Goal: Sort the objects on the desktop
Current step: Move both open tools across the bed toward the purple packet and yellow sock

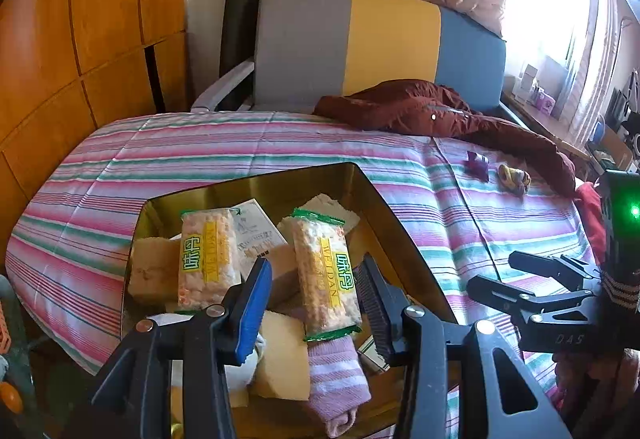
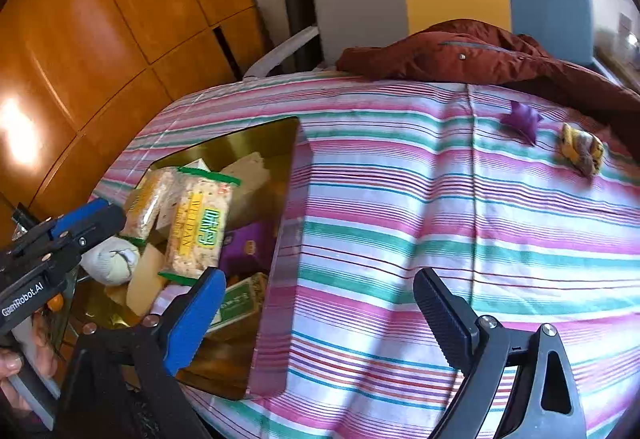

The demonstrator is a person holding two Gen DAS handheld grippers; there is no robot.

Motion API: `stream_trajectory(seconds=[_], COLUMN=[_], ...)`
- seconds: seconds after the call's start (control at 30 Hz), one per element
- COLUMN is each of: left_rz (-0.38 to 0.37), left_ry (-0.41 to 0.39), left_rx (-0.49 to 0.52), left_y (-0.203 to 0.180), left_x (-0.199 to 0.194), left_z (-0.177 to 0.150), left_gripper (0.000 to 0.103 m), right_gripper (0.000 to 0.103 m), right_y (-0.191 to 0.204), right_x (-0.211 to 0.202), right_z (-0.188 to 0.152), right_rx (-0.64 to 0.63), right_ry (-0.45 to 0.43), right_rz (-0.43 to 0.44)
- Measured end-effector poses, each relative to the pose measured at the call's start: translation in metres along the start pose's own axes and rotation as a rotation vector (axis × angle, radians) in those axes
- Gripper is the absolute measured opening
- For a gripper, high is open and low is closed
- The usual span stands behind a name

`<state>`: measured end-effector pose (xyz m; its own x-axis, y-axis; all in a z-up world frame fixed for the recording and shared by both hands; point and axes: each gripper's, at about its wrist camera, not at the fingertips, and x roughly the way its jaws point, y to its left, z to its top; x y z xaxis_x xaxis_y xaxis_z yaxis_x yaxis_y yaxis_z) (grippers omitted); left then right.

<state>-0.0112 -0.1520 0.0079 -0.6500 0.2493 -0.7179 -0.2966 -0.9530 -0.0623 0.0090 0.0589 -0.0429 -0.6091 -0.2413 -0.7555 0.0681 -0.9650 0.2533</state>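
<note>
below, a gold-lined box sat near the edge of a bed covered by a pink, green and white striped sheet. its inner walls were mirror-like; its outer wall reflected the stripes. inside lay a loose heap: two clear snack packs with green crimped ends and yellow labels, pale yellow sponge-like blocks, a pink-and-white striped sock, a rolled white sock, a purple packet and a green packet.

left gripper: held over the box, pointing down into it, its blue pad and black ribbed pad partly apart. one snack pack appeared between them in the left wrist view, but neither pad was seen pressing on it, and nothing was clamped.

right gripper: held over the bare sheet just beside the box's outer wall, jaws spread wide, with only striped cloth showing between them. it held nothing.

farther across the sheet, well apart from the box, lay a small purple item and, near it, a crumpled yellow-and-grey item. a dark red jacket was draped at the far edge, in front of a chair with a grey, yellow and blue back. orange wooden panels lined the wall to the left.
</note>
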Motion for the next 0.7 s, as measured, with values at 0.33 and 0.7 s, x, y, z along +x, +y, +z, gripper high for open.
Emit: stream_trajectory(seconds=[0.33, 0.7], left_rz=[-0.02, -0.064], left_ry=[0.017, 0.039], left_rx=[0.02, 0.051], left_y=[-0.011, -0.033], left_x=[0.008, 0.02], left_z=[0.004, 0.013], left_gripper=[0.045, 0.046], right_gripper=[0.1, 0.102], right_y=[-0.013, -0.044], right_x=[-0.003, -0.005], right_z=[-0.001, 0.011], right_rx=[-0.003, 0.015], right_ry=[0.005, 0.031], right_rz=[-0.087, -0.18])
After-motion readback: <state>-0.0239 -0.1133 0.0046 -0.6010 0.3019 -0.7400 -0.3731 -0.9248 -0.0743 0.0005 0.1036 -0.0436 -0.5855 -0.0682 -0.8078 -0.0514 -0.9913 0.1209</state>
